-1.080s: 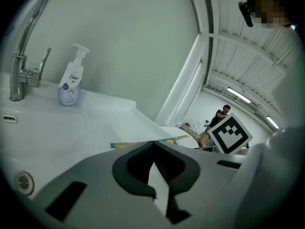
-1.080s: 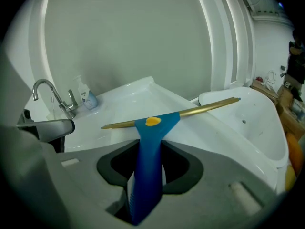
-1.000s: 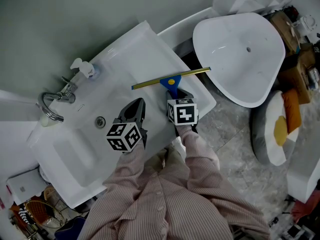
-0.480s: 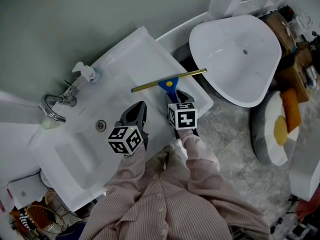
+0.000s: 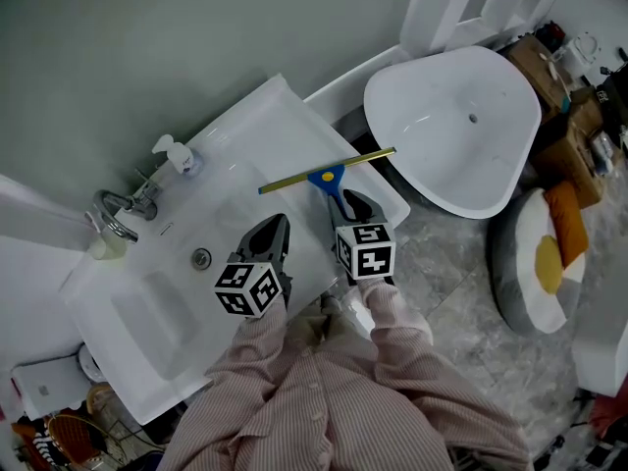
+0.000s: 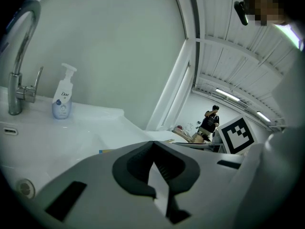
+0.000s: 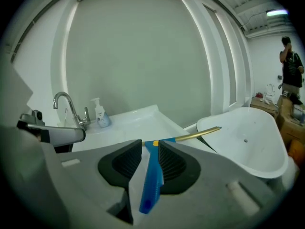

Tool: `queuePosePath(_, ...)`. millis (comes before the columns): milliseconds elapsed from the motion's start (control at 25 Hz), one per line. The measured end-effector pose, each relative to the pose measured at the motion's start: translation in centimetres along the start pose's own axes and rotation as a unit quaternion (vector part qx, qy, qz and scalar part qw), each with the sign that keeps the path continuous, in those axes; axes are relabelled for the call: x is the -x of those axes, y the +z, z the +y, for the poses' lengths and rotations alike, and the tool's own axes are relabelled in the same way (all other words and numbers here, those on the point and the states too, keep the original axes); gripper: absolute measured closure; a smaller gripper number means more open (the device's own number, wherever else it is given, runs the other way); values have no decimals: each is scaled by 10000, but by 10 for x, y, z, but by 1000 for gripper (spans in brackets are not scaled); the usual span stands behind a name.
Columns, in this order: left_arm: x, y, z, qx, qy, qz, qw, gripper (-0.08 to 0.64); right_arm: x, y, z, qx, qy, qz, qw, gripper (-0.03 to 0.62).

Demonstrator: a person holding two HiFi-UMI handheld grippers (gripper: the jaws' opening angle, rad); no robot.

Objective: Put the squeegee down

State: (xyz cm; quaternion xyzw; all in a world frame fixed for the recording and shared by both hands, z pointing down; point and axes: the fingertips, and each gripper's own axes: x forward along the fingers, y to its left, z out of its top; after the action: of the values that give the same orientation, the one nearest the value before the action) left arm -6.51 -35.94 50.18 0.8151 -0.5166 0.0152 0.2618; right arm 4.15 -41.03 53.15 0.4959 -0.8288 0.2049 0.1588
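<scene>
Left gripper (image 5: 274, 226): jaws clenched together, nothing between. Squeegee (image 5: 327, 172): brass-coloured blade bar, blue handle, lying on washbasin (image 5: 245, 130) deck, blade tip near right edge. Right gripper (image 5: 352, 204): jaws just closing, handle between, pads not pressing. Bathtub (image 5: 461, 135) beyond edge.

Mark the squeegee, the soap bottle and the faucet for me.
squeegee (image 5: 327, 176), head view, blue head at the blade.
soap bottle (image 6: 62, 106), left gripper view, bottle body.
faucet (image 6: 15, 92), left gripper view, upright column.

Bathroom-like space with washbasin (image 5: 263, 133), faucet (image 5: 116, 207), soap bottle (image 5: 179, 154).
</scene>
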Motion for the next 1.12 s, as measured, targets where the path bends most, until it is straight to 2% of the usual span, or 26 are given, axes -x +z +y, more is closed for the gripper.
queuePosePath(120, 8, 7, -6, -126, -53, -110, 9998, 561, 12, 4, 2, 21, 23, -111, 9999, 531)
queuePosePath(320, 21, 17, -16, -318, -118, -266, 9991, 561, 32, 10, 3, -101, 193, -275, 9994, 584)
queuePosePath(640, 39, 29, -28, -601, -241, -427, 9970, 561, 62, 19, 11, -259, 593, -539, 9965, 586)
queuePosePath(1120, 64, 51, -29, -919, -136, -776, 9926, 561, 97, 38, 6, -489, 838, -1202, 9880, 586)
